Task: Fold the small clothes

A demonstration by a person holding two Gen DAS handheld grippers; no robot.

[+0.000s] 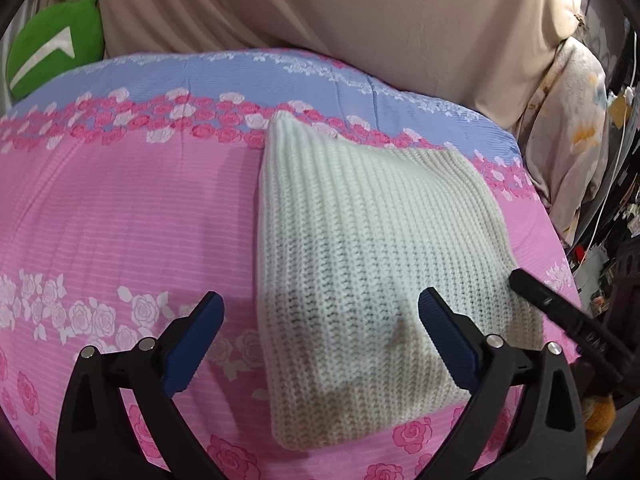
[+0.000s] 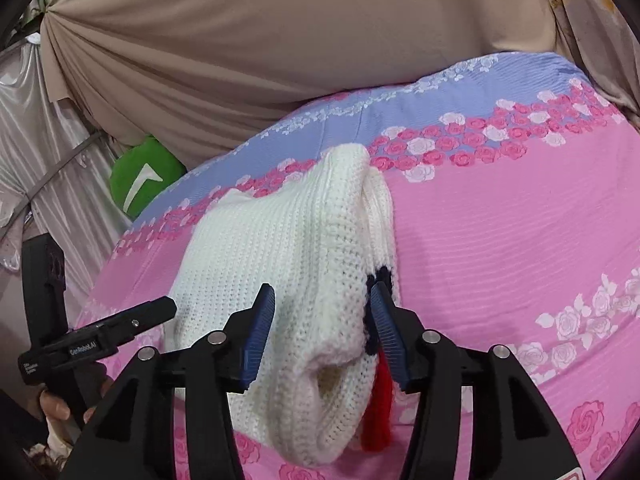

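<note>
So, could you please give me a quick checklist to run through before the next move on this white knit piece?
1. Left gripper open: ok, fingers spread wide.
2. Right gripper open: ok, jaws straddle the near folded edge, not clamped.
3. White knit garment lying folded on the pink floral bedspread: ok.
4. Edges aligned: not ok, red and dark parts stick out on the right side.
5. Fold finished: cannot tell.

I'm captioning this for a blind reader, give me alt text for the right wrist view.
A folded white knit sweater lies on a pink rose-print bedsheet, its near end between the open right tongs. The left tongs reach in from the left.
</note>
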